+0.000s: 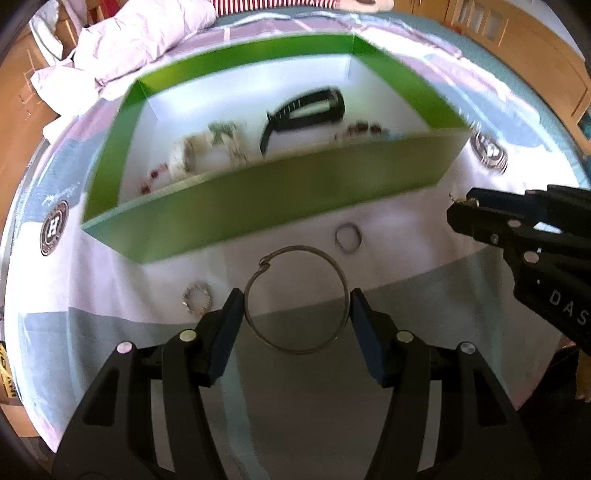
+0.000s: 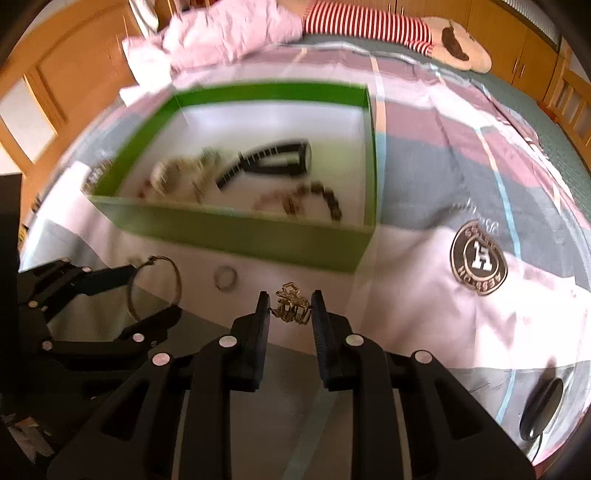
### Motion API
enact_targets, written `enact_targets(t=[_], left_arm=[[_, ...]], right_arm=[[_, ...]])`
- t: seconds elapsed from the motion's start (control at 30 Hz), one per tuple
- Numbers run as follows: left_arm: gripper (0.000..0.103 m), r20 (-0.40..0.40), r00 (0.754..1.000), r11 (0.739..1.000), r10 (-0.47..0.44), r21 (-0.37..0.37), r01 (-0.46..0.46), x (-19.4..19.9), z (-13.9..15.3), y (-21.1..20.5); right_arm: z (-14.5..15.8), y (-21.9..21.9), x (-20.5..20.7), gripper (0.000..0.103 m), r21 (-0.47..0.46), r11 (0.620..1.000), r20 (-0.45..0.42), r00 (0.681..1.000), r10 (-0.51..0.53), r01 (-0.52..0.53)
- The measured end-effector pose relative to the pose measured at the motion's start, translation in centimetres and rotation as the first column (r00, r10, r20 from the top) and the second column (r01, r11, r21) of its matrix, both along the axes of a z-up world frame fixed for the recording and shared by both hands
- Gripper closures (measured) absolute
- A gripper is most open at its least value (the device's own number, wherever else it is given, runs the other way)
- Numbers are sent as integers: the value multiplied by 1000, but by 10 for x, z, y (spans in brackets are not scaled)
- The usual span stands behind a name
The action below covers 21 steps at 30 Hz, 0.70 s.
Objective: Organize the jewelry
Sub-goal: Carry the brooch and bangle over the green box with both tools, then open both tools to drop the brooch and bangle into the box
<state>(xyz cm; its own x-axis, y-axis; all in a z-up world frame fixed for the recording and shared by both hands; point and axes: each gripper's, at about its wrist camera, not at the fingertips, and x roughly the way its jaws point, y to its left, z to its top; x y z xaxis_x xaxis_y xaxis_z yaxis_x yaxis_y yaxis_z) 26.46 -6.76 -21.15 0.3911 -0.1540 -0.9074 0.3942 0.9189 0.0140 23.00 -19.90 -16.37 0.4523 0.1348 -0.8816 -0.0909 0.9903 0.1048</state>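
Note:
My left gripper (image 1: 297, 301) is shut on a large thin metal hoop (image 1: 296, 299), held above the bedspread just in front of the green box (image 1: 258, 214); the hoop also shows in the right wrist view (image 2: 154, 287). My right gripper (image 2: 290, 306) is shut on a small gold hair claw (image 2: 291, 303), also short of the box (image 2: 236, 230). In the left wrist view the right gripper (image 1: 461, 206) comes in from the right. The box holds a black hair clip (image 2: 271, 160), bracelets and a dark beaded chain (image 2: 317, 197).
A small ring (image 1: 347, 238) and a sparkly ring (image 1: 197, 296) lie on the bedspread before the box. The small ring also shows in the right wrist view (image 2: 225, 277). A pink pillow (image 2: 229, 29) and a striped plush toy (image 2: 388, 26) lie beyond. A black object (image 2: 543, 410) lies at the right.

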Motion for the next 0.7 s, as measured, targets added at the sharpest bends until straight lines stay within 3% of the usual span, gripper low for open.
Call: enact_targets(t=[0.17,0.3,0.43,0.57,0.7], left_arm=[[45,116,993,996,29,-84,-20,11,52,13],[45,164,984,992,76,-111,-58,42,85,23],[45,177,977,989,117,-111,-98,92,87,31],[45,107,975,978,193,-106,-182,143,64,42],[44,79,975,977,210,-62,-205,169,42,48]], right_arm=[[56,-12,5,80,103,994,163,986,-44,28],[68,-20,35,80,163,984,197,975,-106,74],[43,-13,82,80,150,983,152,980,-130,107],[8,-5,108,80,110,983,66,985,-157,150],[-13,-5,123,80,82,980,36,982,-187,184]])
